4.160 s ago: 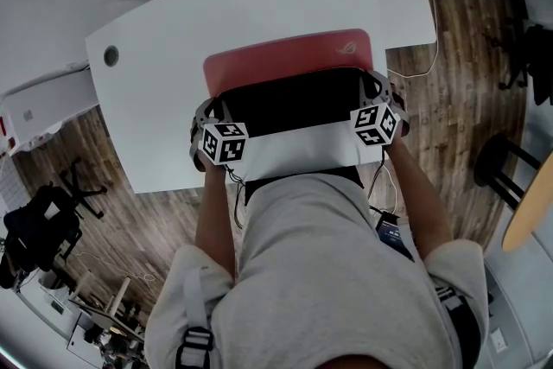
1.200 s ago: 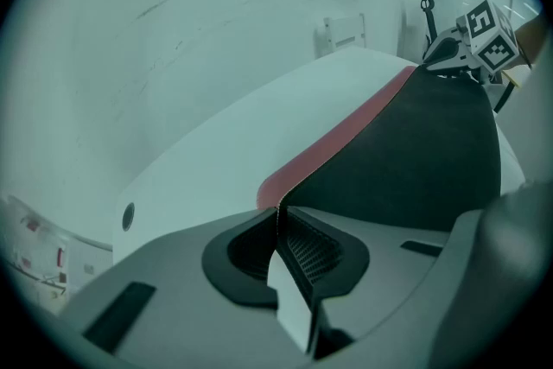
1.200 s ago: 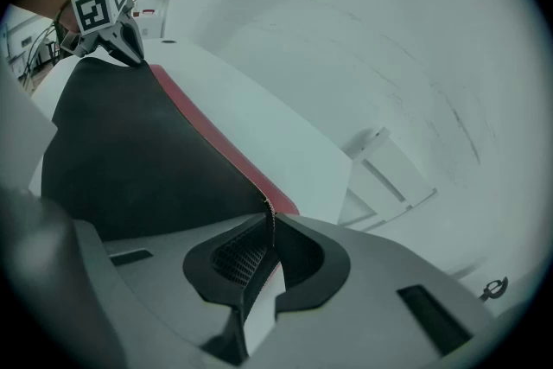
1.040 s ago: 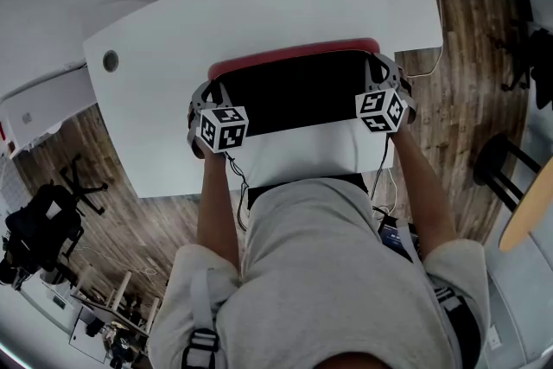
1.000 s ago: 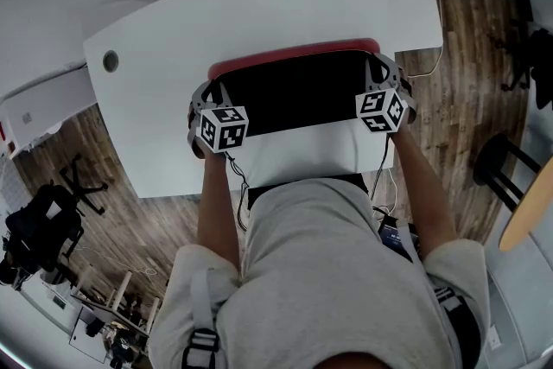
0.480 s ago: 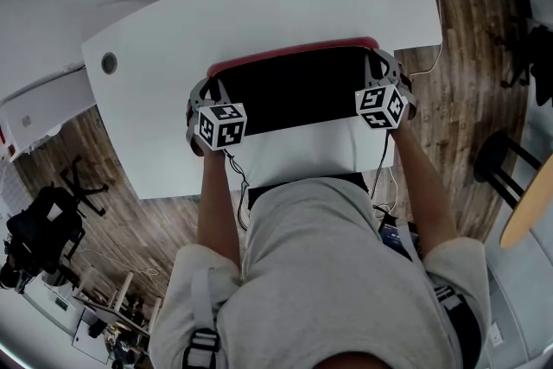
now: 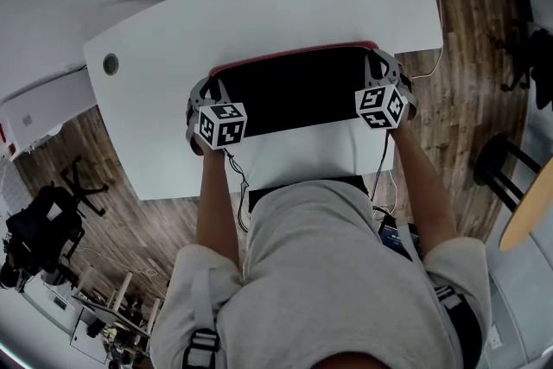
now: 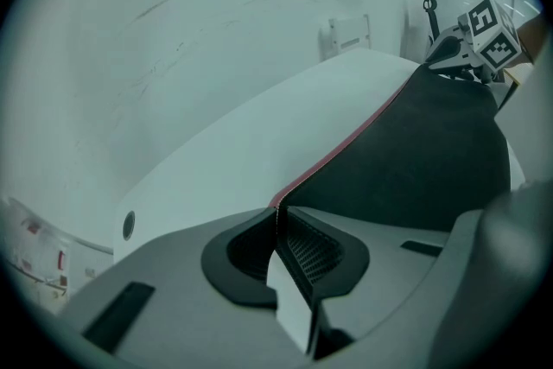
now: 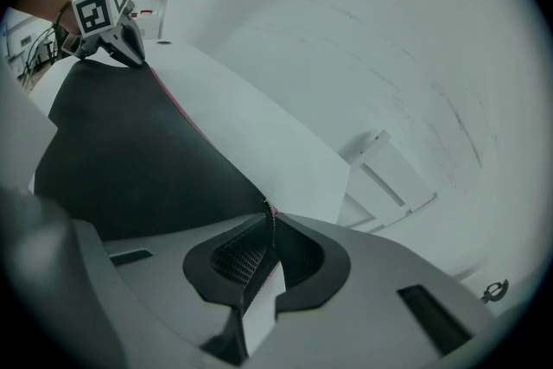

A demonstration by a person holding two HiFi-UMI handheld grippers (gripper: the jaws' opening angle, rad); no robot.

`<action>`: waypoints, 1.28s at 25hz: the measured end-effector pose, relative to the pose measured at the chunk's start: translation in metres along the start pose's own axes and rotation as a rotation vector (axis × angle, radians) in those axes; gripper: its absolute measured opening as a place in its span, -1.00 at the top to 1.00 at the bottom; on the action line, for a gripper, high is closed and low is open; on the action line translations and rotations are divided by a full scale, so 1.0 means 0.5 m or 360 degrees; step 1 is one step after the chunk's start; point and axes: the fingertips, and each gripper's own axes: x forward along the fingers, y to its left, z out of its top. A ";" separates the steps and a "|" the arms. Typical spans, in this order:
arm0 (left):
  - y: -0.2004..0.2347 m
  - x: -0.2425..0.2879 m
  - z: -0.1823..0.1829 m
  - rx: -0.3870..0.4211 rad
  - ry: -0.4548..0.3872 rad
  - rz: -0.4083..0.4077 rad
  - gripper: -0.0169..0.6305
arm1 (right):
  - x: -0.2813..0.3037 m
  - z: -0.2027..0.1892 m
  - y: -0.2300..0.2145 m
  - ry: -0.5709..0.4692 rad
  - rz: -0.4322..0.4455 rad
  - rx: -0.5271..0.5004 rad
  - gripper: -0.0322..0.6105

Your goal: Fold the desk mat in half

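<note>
The desk mat [image 7: 294,91] lies on the white table [image 7: 164,30], its black underside turned up over its red face. Only a thin red strip [image 7: 294,54] shows along the far edge. My left gripper [image 7: 207,88] is shut on the flap's left corner, and in the left gripper view the pads [image 8: 278,216] pinch the black and red edge of the mat [image 8: 432,151]. My right gripper [image 7: 378,66] is shut on the right corner, where the right gripper view shows its jaws [image 9: 270,216] clamped on the mat [image 9: 130,151]. Both corners sit low, close to the far red edge.
A round cable hole [image 7: 111,63] sits at the table's left end. A cable [image 7: 429,56] hangs off the right side over the wooden floor. A chair [image 7: 39,229] stands at the left and a stool [image 7: 505,160] at the right. The person's torso [image 7: 328,272] hides the near table edge.
Since the earliest frame both grippers have carried the black flap away from the person, covering the wide red band. Over the last second nothing has visibly moved.
</note>
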 end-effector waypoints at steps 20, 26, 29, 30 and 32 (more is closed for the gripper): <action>0.004 0.013 0.008 0.0060 0.0025 0.0201 0.82 | 0.019 0.001 -0.007 -0.0078 0.0025 0.0108 0.70; 0.022 0.010 0.002 -0.0053 -0.0042 0.0249 0.66 | 0.018 0.002 -0.010 -0.0122 -0.0014 0.0176 0.63; 0.033 0.005 -0.001 -0.0118 -0.0053 0.0250 0.60 | 0.017 0.001 -0.023 -0.0162 -0.0027 0.0269 0.39; 0.037 0.001 0.001 -0.0137 -0.0065 0.0257 0.60 | 0.017 0.001 -0.028 -0.0176 -0.0029 0.0294 0.36; 0.047 -0.012 0.008 -0.0171 -0.0114 0.0286 0.60 | 0.013 0.004 -0.037 -0.0210 -0.0049 0.0318 0.33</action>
